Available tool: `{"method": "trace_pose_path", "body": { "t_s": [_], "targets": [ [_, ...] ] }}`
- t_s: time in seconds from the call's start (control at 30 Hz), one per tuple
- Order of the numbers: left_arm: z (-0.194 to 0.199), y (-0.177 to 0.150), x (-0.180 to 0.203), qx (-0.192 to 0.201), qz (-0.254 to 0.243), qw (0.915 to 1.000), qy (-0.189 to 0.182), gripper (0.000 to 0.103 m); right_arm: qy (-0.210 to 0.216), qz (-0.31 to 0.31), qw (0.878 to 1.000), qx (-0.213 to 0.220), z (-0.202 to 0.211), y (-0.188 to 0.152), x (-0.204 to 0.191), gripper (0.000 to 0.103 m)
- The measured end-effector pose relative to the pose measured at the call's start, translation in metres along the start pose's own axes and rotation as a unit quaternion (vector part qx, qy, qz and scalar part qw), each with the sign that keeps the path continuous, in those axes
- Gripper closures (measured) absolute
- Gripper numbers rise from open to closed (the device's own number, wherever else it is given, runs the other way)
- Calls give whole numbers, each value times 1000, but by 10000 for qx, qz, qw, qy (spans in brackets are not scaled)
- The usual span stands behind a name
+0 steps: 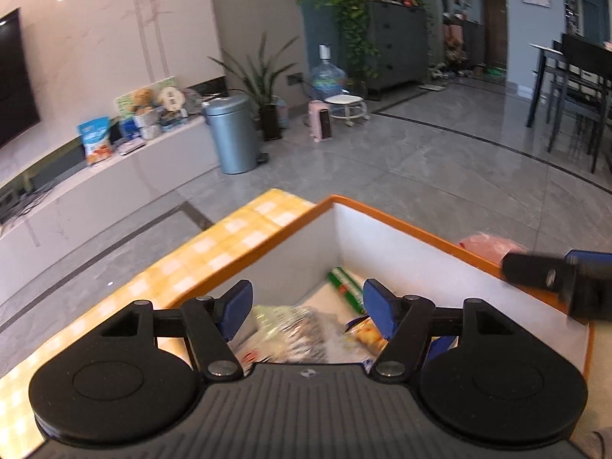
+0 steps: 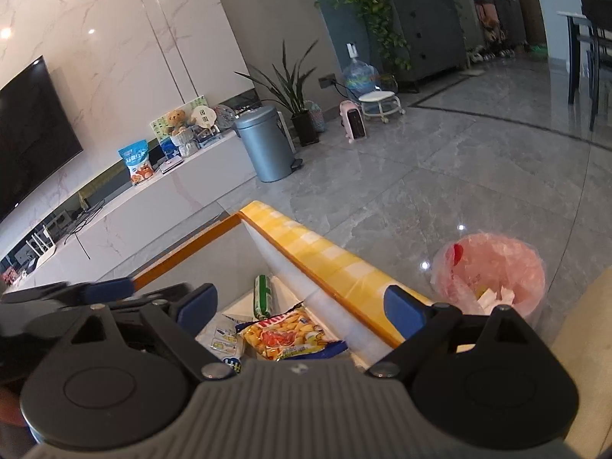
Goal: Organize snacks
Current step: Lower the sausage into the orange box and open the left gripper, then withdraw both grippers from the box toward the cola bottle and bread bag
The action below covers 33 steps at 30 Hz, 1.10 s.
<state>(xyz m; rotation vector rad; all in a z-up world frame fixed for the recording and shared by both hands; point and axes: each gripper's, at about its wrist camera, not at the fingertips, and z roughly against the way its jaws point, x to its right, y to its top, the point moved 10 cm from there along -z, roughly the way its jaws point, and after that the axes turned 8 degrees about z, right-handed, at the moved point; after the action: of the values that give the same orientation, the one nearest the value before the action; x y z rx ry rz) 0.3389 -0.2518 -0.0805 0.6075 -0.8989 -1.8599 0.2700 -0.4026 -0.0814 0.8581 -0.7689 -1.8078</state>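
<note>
An orange-rimmed white box (image 1: 401, 252) sits on a yellow checked tablecloth (image 1: 214, 252). Inside lie a green stick pack (image 1: 346, 288), a clear wrapped snack (image 1: 294, 325) and an orange-yellow snack bag (image 1: 369, 334). My left gripper (image 1: 308, 308) is open and empty above the box. In the right wrist view the box (image 2: 183, 248) holds the green pack (image 2: 263, 294), the orange-yellow bag (image 2: 288, 334) and small white packets (image 2: 223, 340). My right gripper (image 2: 302, 306) is open and empty, straddling the box's right wall. The right gripper's finger (image 1: 535, 269) shows over the box rim.
A pink-lined waste bin (image 2: 493, 275) stands on the grey floor right of the table. A grey pedal bin (image 2: 264, 145), plants and a low TV bench with a blue snack bag (image 2: 138, 162) stand beyond. The left gripper (image 2: 95, 290) shows at the left.
</note>
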Motion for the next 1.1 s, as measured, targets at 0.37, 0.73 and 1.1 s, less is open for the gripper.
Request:
{"method": "trace_pose_path", "body": {
  "t_s": [0.37, 0.73, 1.1],
  "targets": [
    [79, -2, -83, -23, 1234, 9914, 426, 22, 422, -41, 9985, 356, 28, 18, -22, 11],
    [169, -66, -195, 65, 2120, 9575, 1953, 22, 1905, 950, 9763, 389, 57, 6, -165, 11],
    [171, -153, -258, -218, 3241, 9224, 2088, 22, 1991, 1640, 9645, -561, 5, -86, -268, 25]
  ]
}}
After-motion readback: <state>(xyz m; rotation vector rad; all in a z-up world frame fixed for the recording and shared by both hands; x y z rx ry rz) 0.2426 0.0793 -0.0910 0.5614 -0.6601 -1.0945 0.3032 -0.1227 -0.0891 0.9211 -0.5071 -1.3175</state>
